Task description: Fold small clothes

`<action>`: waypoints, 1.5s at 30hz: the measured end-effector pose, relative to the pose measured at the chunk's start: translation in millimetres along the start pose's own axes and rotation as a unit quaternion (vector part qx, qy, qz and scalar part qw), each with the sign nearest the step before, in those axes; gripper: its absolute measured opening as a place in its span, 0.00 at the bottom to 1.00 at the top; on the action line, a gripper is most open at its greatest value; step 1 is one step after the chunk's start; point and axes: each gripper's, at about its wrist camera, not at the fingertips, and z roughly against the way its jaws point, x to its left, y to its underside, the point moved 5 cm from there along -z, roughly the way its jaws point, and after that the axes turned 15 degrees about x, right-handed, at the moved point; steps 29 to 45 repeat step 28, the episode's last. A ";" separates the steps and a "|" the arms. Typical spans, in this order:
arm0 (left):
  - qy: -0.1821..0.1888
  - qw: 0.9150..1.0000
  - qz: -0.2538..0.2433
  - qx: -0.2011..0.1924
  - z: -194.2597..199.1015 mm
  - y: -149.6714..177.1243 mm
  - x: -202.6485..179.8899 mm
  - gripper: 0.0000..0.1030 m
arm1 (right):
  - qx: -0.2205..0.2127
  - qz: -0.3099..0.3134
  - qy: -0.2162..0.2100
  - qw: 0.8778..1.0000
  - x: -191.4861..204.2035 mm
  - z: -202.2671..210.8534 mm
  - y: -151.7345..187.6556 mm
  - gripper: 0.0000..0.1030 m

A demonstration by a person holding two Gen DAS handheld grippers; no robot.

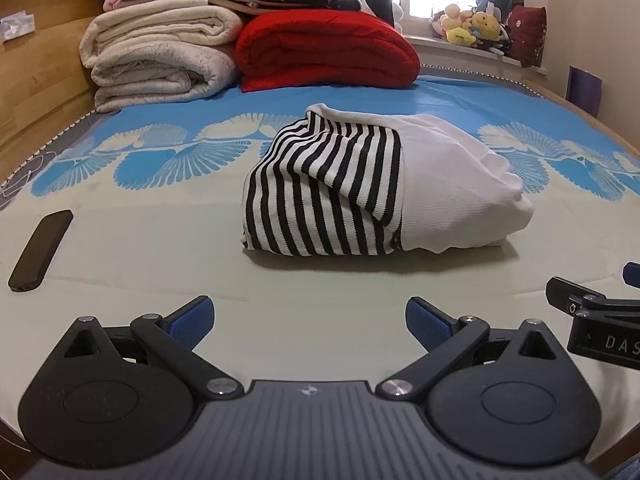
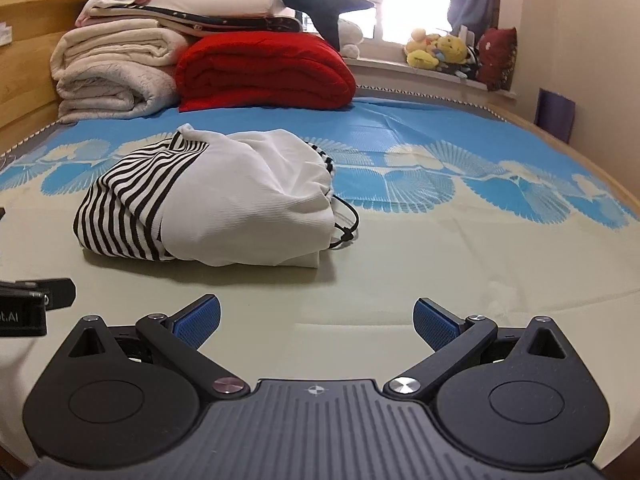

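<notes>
A small garment (image 1: 360,184), white with a black-and-white striped part, lies folded into a compact bundle on the bed. In the right wrist view the same garment (image 2: 224,200) sits ahead and to the left, a black drawstring (image 2: 348,224) trailing from its right end. My left gripper (image 1: 310,318) is open, low over the sheet a short way in front of the bundle, nothing between its blue pads. My right gripper (image 2: 316,320) is open too, empty, nearer than the garment and to its right. Part of the right gripper shows at the left view's right edge (image 1: 592,312).
A dark flat phone-like object (image 1: 40,250) lies on the sheet at the left. Folded cream blankets (image 1: 160,60) and a red blanket (image 1: 324,52) are stacked at the far end by a wooden headboard (image 1: 36,64). Plush toys (image 1: 472,26) sit on the windowsill.
</notes>
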 end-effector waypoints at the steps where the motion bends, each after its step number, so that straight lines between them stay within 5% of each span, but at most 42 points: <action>1: -0.001 1.000 -0.001 -0.001 0.1 0.3 -0.5 0.99 | 0.001 -0.002 -0.001 1.000 0.2 -0.1 0.1 0.99; 45: -0.012 1.000 -0.008 -0.011 -0.3 1.5 -3.8 0.99 | 0.007 0.010 -0.006 1.000 4.5 -1.2 1.3 0.99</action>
